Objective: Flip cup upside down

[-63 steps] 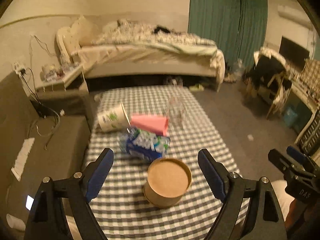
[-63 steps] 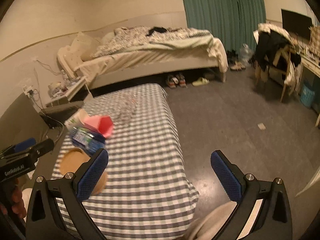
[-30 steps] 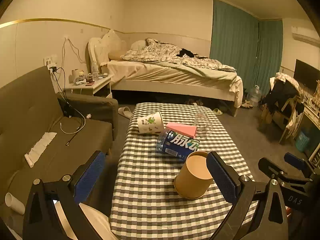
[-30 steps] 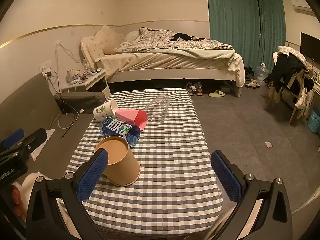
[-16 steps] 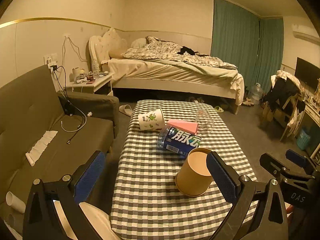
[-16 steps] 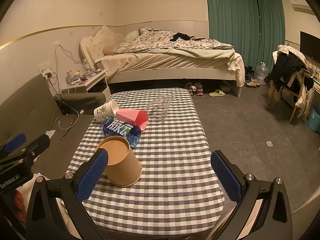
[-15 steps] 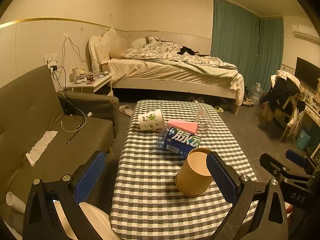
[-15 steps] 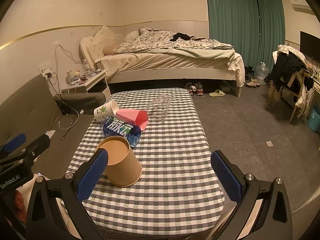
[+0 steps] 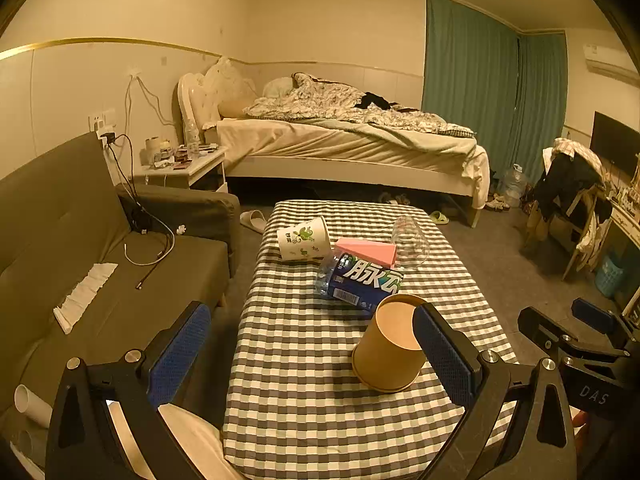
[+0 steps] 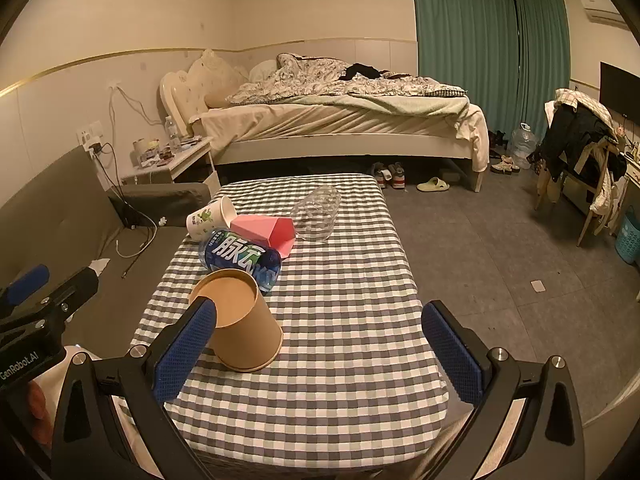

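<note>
A tan paper cup [image 9: 386,350] stands upside down on the checked table [image 9: 304,344], wide rim on the cloth and flat base up; it also shows in the right wrist view [image 10: 242,326]. My left gripper [image 9: 312,354] is open and empty, held above the table's near edge, its right finger close beside the cup. My right gripper [image 10: 320,350] is open and empty over the near end of the checked table [image 10: 352,320], the cup just behind its left finger. Neither gripper touches the cup.
Behind the cup lie a blue-labelled bottle [image 9: 360,280], a pink carton [image 9: 366,250], a printed white paper cup [image 9: 304,238] on its side and a clear plastic cup [image 9: 410,236]. A grey sofa [image 9: 80,264] runs along the left. A bed [image 9: 344,148] stands beyond the table.
Both grippers have pulled back and up from the table since two seconds ago, widening the view. In the last half second almost nothing moves. The tan cup stays upside down.
</note>
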Action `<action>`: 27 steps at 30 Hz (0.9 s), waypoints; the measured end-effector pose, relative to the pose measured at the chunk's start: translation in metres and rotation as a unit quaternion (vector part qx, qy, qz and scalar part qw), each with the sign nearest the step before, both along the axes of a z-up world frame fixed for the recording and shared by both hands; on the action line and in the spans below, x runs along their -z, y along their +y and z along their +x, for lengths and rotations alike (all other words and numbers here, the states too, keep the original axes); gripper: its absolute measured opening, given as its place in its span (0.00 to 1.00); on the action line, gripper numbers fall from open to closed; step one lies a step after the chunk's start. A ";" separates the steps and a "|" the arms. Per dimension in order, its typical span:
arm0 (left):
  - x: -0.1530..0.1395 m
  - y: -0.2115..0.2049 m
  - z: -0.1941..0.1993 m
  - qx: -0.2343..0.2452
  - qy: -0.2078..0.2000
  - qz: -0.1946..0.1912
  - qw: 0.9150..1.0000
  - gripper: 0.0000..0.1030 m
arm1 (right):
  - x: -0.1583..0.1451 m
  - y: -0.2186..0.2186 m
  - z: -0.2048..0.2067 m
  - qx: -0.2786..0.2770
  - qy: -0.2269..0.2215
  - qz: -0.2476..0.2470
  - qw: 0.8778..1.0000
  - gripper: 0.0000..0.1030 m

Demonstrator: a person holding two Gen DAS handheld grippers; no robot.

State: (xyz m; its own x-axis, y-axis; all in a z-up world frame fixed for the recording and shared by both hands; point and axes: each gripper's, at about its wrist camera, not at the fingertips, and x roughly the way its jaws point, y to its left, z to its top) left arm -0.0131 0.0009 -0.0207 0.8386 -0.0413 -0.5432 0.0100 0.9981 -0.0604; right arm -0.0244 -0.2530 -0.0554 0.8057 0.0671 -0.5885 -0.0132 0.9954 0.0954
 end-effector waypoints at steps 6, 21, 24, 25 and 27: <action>0.000 0.001 0.000 -0.001 0.001 -0.001 1.000 1.00 | 0.000 0.001 0.001 -0.001 0.003 -0.002 1.000 1.00; 0.000 0.001 0.000 -0.001 0.000 0.001 1.000 1.00 | 0.004 0.004 0.001 -0.003 0.007 -0.004 1.000 1.00; 0.000 0.001 0.000 0.000 0.001 0.000 1.000 1.00 | 0.004 0.004 0.001 -0.004 0.008 -0.005 1.000 1.00; 0.000 0.001 0.000 -0.001 0.001 0.000 1.000 1.00 | 0.004 0.004 0.001 -0.004 0.008 -0.005 1.000 1.00; 0.000 0.001 0.000 -0.001 0.000 0.000 1.000 1.00 | 0.005 0.004 0.002 -0.004 0.009 -0.005 1.000 1.00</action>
State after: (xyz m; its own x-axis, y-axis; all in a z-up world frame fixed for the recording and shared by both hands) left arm -0.0129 0.0018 -0.0205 0.8382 -0.0400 -0.5440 0.0086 0.9982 -0.0602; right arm -0.0228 -0.2488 -0.0602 0.7947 0.0673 -0.6033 -0.0198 0.9962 0.0850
